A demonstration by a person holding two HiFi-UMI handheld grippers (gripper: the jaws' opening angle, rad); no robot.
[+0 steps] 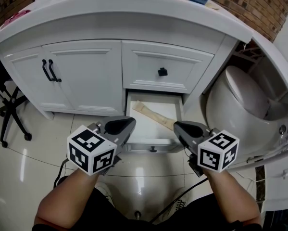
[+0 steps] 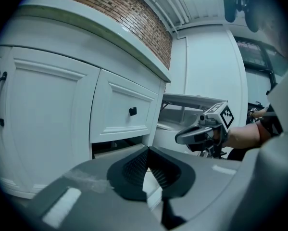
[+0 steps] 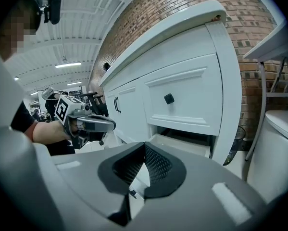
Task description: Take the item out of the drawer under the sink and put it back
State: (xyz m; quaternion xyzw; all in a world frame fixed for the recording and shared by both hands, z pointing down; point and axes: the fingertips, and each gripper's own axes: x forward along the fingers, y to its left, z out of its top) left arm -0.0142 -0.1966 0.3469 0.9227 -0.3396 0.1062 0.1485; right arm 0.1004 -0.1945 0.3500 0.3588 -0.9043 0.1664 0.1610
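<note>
The bottom drawer (image 1: 130,110) of the white vanity stands pulled out. A long beige item (image 1: 153,115) lies slantwise on its floor. My left gripper (image 1: 127,124) hovers over the drawer's front left corner, shut and empty. My right gripper (image 1: 178,126) hangs over the front right corner, also shut with nothing in it. In the left gripper view the pads of the left gripper (image 2: 146,149) meet, and the right gripper (image 2: 197,134) shows beyond them. In the right gripper view the right gripper (image 3: 144,144) is closed in front of the open drawer (image 3: 182,146), and the left gripper (image 3: 93,124) is seen to the left.
Above the open drawer is a shut drawer with a black knob (image 1: 162,71). Cabinet doors with black handles (image 1: 50,70) are at the left. A white toilet (image 1: 240,97) stands close on the right, and an office chair (image 1: 9,110) at the far left.
</note>
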